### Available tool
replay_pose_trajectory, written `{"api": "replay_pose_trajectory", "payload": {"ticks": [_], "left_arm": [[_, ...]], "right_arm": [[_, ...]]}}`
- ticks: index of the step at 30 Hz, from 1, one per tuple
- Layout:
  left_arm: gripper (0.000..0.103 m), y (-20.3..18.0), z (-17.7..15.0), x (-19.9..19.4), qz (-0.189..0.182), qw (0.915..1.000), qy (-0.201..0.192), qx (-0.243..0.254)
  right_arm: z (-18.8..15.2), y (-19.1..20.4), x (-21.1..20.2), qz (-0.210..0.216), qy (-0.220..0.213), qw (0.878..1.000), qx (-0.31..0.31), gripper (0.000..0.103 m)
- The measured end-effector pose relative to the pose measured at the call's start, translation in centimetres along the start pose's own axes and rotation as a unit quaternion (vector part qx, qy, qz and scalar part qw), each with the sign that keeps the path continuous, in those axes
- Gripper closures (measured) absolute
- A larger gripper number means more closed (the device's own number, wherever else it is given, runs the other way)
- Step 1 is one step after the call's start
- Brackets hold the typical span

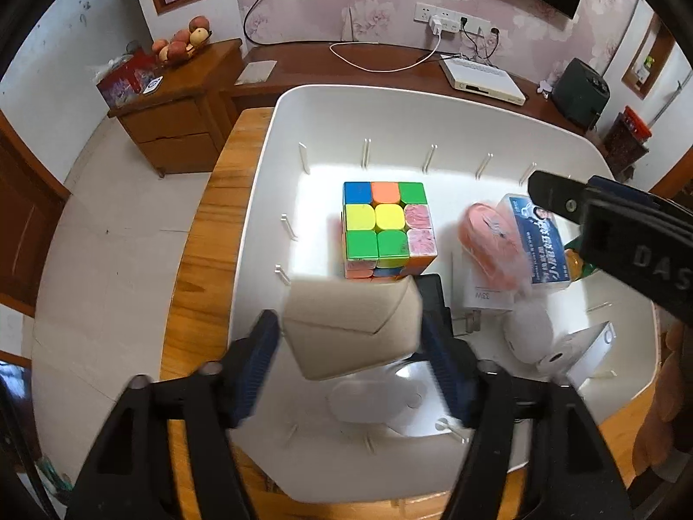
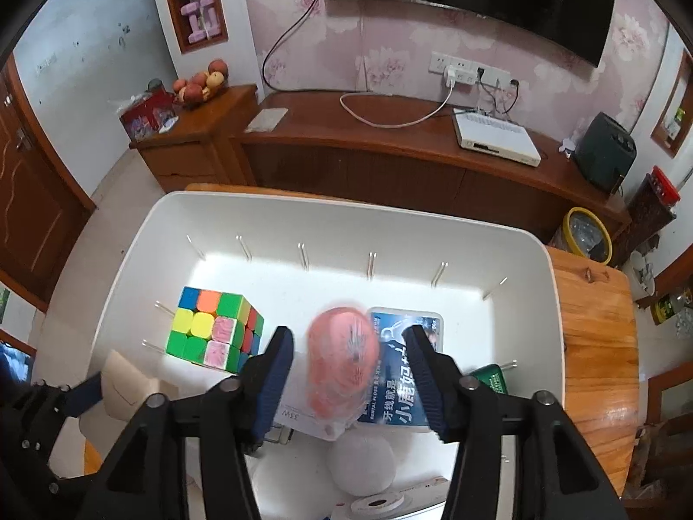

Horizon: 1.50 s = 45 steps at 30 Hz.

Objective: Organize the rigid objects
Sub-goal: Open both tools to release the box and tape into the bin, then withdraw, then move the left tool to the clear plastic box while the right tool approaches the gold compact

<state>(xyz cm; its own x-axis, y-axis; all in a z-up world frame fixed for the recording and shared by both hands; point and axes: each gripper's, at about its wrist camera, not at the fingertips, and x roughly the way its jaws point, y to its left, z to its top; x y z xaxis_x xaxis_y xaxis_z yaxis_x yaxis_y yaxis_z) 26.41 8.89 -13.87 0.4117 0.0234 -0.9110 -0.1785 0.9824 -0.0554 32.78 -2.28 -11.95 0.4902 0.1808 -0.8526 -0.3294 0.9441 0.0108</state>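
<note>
A small tan cardboard box [image 1: 353, 329] sits tilted between the blue pads of the left gripper [image 1: 351, 364], over the near left part of the white bin [image 1: 277, 138]; a sliver of space shows at each side of it, so the pads do not look pressed against it and the jaws stand released. Its edges are blurred. Just beyond the box, on the floor of the bin, stands a colour cube [image 1: 385, 229], and below the box lies a flat white oval thing [image 1: 372, 398]. Over on the right, a salmon-pink bundle in clear wrap [image 2: 344, 362] hangs between the fingers of the right gripper [image 2: 348, 383], nearer the left finger, with open space on both sides; those jaws too are loosened, gripping nothing. The bundle is blurred as well. Under it and touching it lies a blue dental floss box [image 2: 403, 372], partly on a white charger [image 2: 299, 420]. Nearer the camera a white ball [image 2: 361, 461] rests in the bin, and a green packet [image 2: 489, 379] peeks out by the right finger. The bin rests on a wooden table [image 2: 593, 329].
</note>
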Motion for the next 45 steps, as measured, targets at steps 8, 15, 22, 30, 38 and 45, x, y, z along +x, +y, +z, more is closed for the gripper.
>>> {"api": "replay_pose_trajectory", "payload": {"ticks": [8,15,22,30,38,45], "left_arm": [[0.010,-0.4,-0.4,-4.4,0.004,0.9990,-0.043,0.002],[0.009,-0.3,-2.0,-8.3,0.002,0.9976,-0.068,0.008],[0.009,-0.6,-4.6,-12.0,-0.004,0.9960,-0.087,0.018],[0.001,-1.7,-8.4,-13.8,-0.010,0.9955,-0.088,0.034],[0.001,-2.9,-11.9,-11.9,-0.029,0.9977,-0.047,0.039],[0.001,-2.6,-13.5,-9.3,-0.048,0.9984,-0.031,-0.002]], "right_arm": [[-0.1,-0.6,-4.2,0.012,-0.035,0.999,0.015,0.040],[-2.3,-1.5,-8.5,0.029,-0.059,0.997,0.032,0.040],[-5.6,-2.8,-14.1,0.042,-0.097,0.994,0.039,0.040],[-10.2,-3.2,-18.3,0.049,-0.137,0.989,0.026,0.040],[-16.7,-3.3,-18.5,0.044,-0.156,0.987,0.003,0.035],[-21.6,-3.1,-14.3,0.040,-0.123,0.992,-0.004,0.034]]}}
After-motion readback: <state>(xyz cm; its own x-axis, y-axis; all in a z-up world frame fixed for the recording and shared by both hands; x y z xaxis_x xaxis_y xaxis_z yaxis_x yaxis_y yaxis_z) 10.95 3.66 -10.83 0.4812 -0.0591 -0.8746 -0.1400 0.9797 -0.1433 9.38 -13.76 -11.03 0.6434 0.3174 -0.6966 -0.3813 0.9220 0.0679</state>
